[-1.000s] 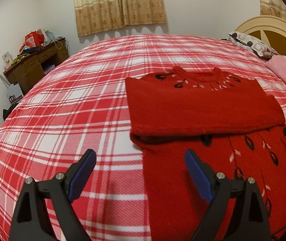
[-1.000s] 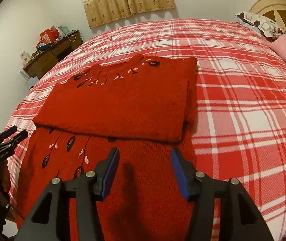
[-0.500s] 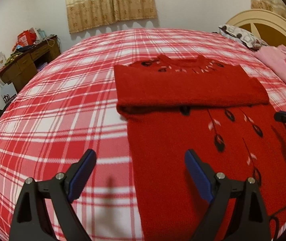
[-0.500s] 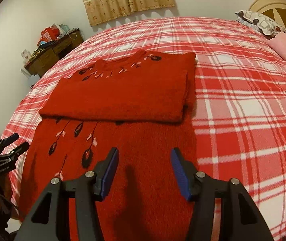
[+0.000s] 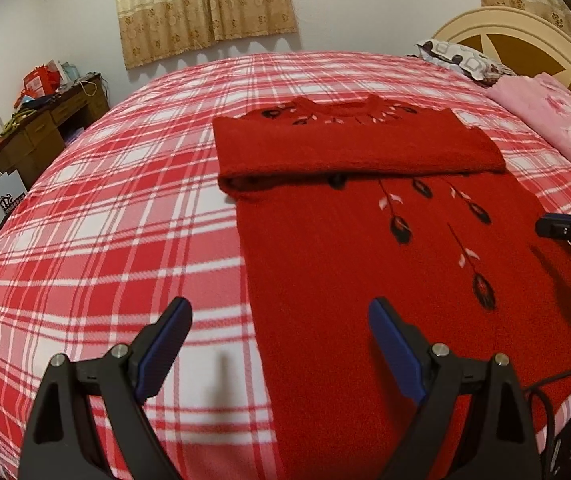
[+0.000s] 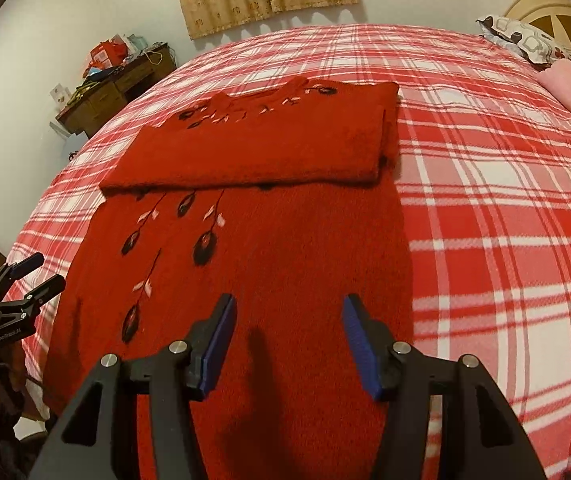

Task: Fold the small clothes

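Left wrist view: red sweater [image 5: 365,280] sleeves folded ahead of empty spread left gripper [image 5: 281,352]; right gripper [image 6: 285,344] likewise released, bottom fold pending.

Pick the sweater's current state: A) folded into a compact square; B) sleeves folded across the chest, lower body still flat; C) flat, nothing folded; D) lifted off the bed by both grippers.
B: on the red sweater a folded sleeve band lies across the chest below the collar, the lower body lies flat on the plaid bedspread, and the left gripper and right gripper are open with nothing between the fingers.
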